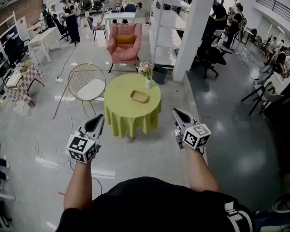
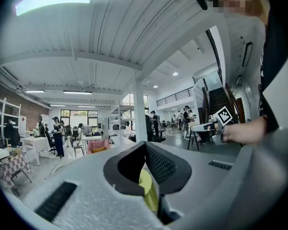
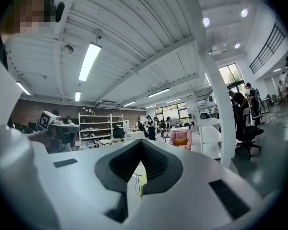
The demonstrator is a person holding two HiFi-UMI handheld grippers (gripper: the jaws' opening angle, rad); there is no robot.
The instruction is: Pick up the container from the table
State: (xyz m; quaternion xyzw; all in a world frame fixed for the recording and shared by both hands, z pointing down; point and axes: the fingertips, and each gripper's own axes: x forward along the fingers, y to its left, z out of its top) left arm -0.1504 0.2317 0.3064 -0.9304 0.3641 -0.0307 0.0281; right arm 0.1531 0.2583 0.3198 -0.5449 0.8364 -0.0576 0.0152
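A shallow tan container (image 1: 139, 96) lies on a round table with a yellow-green cloth (image 1: 121, 105), next to a small vase of flowers (image 1: 146, 74). The table stands some way ahead of me on the floor. My left gripper (image 1: 99, 118) is held out level at the lower left, well short of the table, its jaws together and empty. My right gripper (image 1: 177, 112) is level at the lower right, also closed on nothing. In the left gripper view the pads (image 2: 158, 164) meet at the tip, and a strip of the green cloth (image 2: 148, 188) shows behind them. The right gripper view shows the same closed tip (image 3: 142, 142).
Behind the table are a wire chair with a white cushion (image 1: 88, 83) and a pink armchair (image 1: 124, 42). A white pillar (image 1: 193, 28) rises at the right rear. Cables (image 1: 43, 153) lie on the floor at the left. Black chairs (image 1: 261, 98) and people stand around the room's edges.
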